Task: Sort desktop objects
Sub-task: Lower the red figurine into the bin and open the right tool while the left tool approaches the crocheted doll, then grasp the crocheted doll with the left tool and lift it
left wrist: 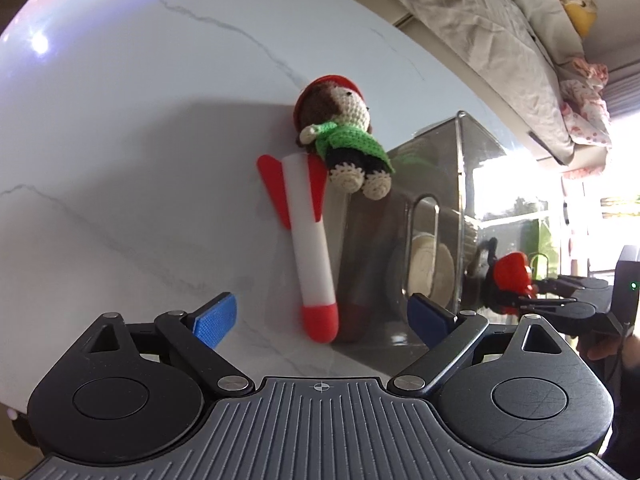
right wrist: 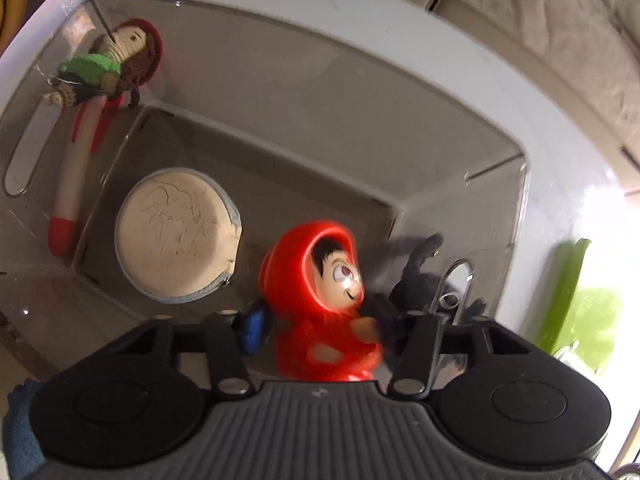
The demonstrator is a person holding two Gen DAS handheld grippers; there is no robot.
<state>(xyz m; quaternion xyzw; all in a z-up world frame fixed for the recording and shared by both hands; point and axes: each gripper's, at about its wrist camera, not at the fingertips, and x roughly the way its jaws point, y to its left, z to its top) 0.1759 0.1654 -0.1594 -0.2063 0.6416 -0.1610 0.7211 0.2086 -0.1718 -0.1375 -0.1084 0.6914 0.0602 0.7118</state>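
Note:
My left gripper (left wrist: 322,316) is open and empty, just above the white marble table (left wrist: 120,140). In front of it lies a white toy rocket (left wrist: 310,240) with red fins and a red tip, against the clear bin (left wrist: 440,200). A crocheted doll (left wrist: 344,132) in green rests on the rocket's far end. My right gripper (right wrist: 324,328) is shut on a red-hooded figurine (right wrist: 320,300) and holds it over the clear bin (right wrist: 360,140). In the bin lie a round beige pouch (right wrist: 176,236) and a black toy (right wrist: 424,280).
A grey blanket (left wrist: 500,40) covers a sofa beyond the table. A green object (right wrist: 576,300) lies on the table right of the bin. The doll (right wrist: 108,68) and rocket (right wrist: 76,176) show through the bin's left wall.

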